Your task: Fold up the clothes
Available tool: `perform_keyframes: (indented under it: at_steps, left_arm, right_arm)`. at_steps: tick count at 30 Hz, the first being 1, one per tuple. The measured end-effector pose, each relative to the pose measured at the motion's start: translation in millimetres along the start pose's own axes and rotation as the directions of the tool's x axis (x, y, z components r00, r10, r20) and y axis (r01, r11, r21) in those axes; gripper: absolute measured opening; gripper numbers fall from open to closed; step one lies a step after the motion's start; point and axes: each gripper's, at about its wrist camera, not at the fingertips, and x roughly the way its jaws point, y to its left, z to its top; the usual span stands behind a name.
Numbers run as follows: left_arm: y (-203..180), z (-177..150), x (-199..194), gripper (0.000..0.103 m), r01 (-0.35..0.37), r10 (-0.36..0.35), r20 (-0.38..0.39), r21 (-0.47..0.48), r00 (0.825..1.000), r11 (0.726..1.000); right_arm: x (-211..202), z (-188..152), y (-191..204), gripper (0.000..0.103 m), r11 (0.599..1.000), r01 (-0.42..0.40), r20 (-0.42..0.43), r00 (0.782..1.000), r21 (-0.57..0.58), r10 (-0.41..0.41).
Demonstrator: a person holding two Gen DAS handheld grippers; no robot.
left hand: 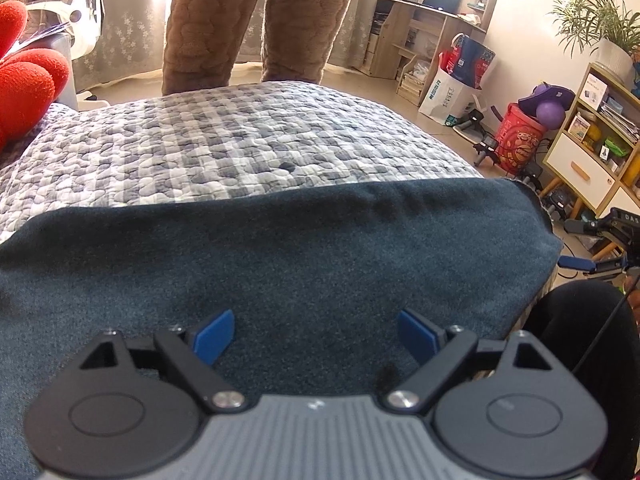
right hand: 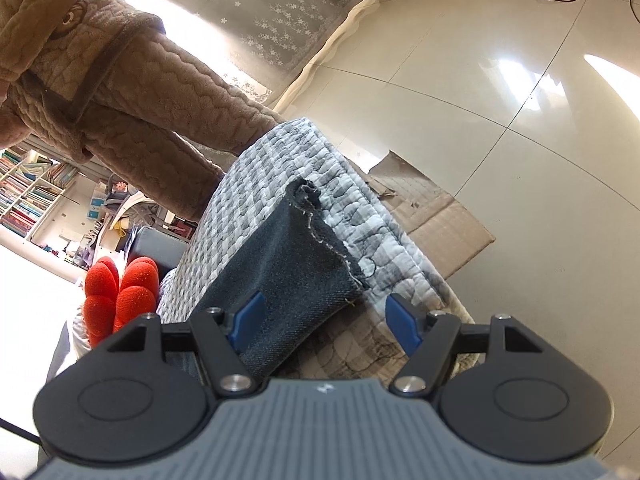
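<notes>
The left gripper (left hand: 315,334) has its blue fingers (left hand: 214,336) spread wide above the dark denim garment (left hand: 280,248), gripping nothing. The right gripper (right hand: 325,322) also stands wide, with the garment's frayed corner between its fingers, unpinched. The garment lies flat on a checked quilt (left hand: 224,140). Behind stands a person in brown fleece (right hand: 132,96).
</notes>
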Motion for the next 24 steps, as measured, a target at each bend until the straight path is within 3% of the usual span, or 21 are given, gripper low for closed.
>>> perform_keyframes:
  at_steps: [4, 6, 8, 15, 16, 17, 18, 20, 24]
  left_arm:
    - [0, 0, -1, 0.088, 0.003, -0.003, 0.004, -0.009, 1.0, 1.0]
    - [0, 0, -2, 0.088, 0.003, -0.003, 0.005, -0.012, 1.0, 1.0]
    - [1, 1, -2, 0.087, 0.004, -0.004, 0.007, -0.016, 1.0, 1.0]
    - [4, 1, -3, 0.083, 0.044, -0.043, 0.021, -0.059, 0.999, 0.997]
    - [3, 1, -3, 0.083, 0.045, -0.044, 0.02, -0.059, 0.999, 0.997]
    - [3, 1, -3, 0.082, 0.046, -0.045, 0.019, -0.058, 0.999, 0.997]
    - [3, 1, -3, 0.078, 0.05, -0.049, 0.018, -0.057, 0.999, 0.997]
    - [4, 2, -4, 0.064, 0.077, -0.076, 0.02, -0.072, 0.997, 0.994]
    - [10, 6, -5, 0.048, 0.208, -0.204, 0.039, -0.154, 0.978, 0.966]
  right_arm:
    - [2, -3, -3, 0.071, 1.0, -0.008, 0.018, 1.0, 0.024, 0.007]
    - [-1, -2, -3, 0.057, 0.999, -0.021, 0.035, 0.999, 0.032, 0.02]
    - [-2, -2, -3, 0.051, 0.998, -0.045, 0.032, 0.999, 0.046, 0.043]
    - [20, -14, 8, 0.051, 0.998, -0.064, -0.011, 0.998, 0.004, 0.064]
    - [22, -16, 11, 0.05, 0.998, -0.062, -0.002, 0.998, -0.017, 0.062]
    - [24, -15, 15, 0.043, 0.998, -0.058, 0.0, 0.998, -0.03, 0.058]
    - [25, -14, 18, 0.028, 0.998, -0.054, 0.002, 0.999, -0.042, 0.054]
    - [24, -13, 28, 0.021, 0.995, -0.047, 0.021, 0.999, -0.092, 0.049]
    - [14, -18, 60, 0.018, 0.971, -0.042, 0.087, 0.994, -0.235, 0.064]
